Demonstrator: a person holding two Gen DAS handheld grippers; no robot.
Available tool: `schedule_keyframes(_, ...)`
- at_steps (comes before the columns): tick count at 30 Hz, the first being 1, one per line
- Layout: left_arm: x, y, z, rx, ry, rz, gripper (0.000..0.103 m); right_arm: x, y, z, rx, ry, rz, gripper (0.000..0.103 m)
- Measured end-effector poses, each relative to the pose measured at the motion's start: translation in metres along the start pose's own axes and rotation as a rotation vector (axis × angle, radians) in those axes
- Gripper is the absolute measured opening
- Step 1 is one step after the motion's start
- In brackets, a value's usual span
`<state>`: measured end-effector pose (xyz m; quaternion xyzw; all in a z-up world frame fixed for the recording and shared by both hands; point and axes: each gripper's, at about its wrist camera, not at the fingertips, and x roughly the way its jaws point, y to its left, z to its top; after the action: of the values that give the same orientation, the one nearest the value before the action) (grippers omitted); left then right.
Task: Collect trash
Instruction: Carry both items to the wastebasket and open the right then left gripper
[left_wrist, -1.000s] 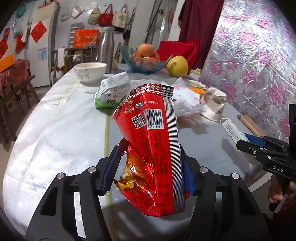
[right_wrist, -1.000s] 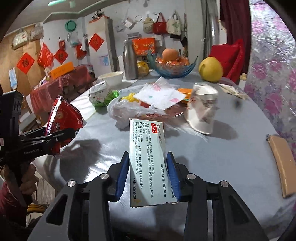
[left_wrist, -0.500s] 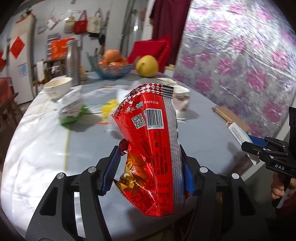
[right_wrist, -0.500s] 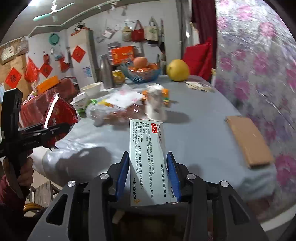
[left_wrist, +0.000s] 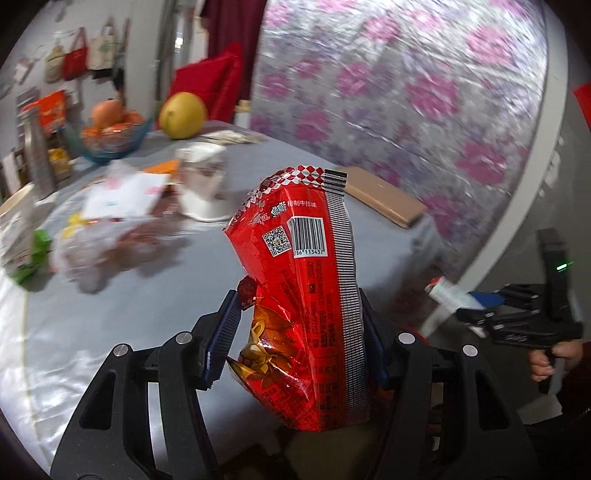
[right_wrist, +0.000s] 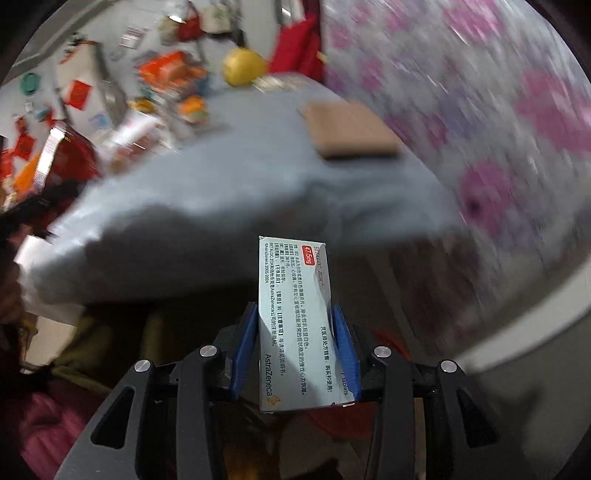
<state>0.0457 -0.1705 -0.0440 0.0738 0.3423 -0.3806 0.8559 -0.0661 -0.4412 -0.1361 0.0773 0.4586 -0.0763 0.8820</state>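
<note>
Left tool (left_wrist: 295, 332) clamped on a crumpled red snack bag (left_wrist: 306, 295), right tool (right_wrist: 295, 350) clamped on a medicine box (right_wrist: 295, 325): both pieces of trash held upright, clear of the worktop (left_wrist: 129, 295), probably for carrying to a bin

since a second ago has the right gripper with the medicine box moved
Yes. The right gripper, shut on the medicine box, has swung off the table: the box was over the cloth, and now it hangs past the table's near edge.

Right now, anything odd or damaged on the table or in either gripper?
The red snack bag in the left gripper is crumpled and dented. On the table, a white paper cup stands upside down beside loose wrappers.
</note>
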Motion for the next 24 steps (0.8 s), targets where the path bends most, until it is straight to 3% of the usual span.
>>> schedule_keyframes(2,0.009,-0.014,0.003,0.026,0.019,-0.021,0.060,0.028,-0.015,-0.013,0.021,0.067,-0.038,0.043)
schedule_keyframes(4,0.019,-0.029,0.005,0.059,0.041,-0.043,0.060,0.061,-0.030,-0.027,0.040,0.150,-0.096,0.056)
schedule_keyframes(7,0.031,-0.050,0.006,0.108,0.065,-0.067,0.060,0.076,-0.045,-0.037,0.074,0.173,-0.134,0.061)
schedule_keyframes(10,0.043,-0.071,0.007,0.150,0.091,-0.102,0.060,0.061,-0.061,-0.035,0.122,0.126,-0.104,0.063)
schedule_keyframes(13,0.060,-0.096,0.008,0.191,0.128,-0.154,0.060,0.036,-0.080,-0.027,0.170,0.036,-0.123,0.073)
schedule_keyframes(16,0.078,-0.124,0.006,0.244,0.164,-0.202,0.060,0.013,-0.101,-0.023,0.228,-0.031,-0.128,0.074)
schedule_keyframes(24,0.143,-0.196,-0.011,0.381,0.295,-0.305,0.063,-0.013,-0.137,-0.028,0.311,-0.088,-0.138,0.074)
